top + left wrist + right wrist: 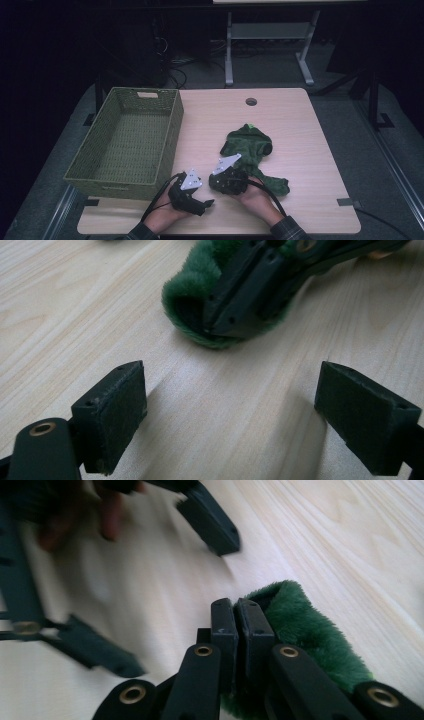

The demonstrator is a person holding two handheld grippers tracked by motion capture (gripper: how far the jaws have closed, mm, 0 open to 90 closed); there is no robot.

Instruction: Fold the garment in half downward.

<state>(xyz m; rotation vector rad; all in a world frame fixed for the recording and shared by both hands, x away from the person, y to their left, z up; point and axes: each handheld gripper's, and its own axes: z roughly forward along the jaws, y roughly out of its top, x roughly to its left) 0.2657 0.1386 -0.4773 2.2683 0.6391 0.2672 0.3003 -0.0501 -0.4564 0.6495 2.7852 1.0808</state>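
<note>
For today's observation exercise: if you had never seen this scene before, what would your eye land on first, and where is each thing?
The fuzzy green garment stands out first, crumpled right of centre on the pale wooden table. The right gripper has pinched one of its edges, fingers closed on the fabric. To the left sits a large woven basket, and the left gripper waits open facing the garment.

We are looking at a light wooden table (300,130) sitting on grey carpet (350,105) in a dark room, with another desk's pale metal legs (229,50) standing behind it.
</note>
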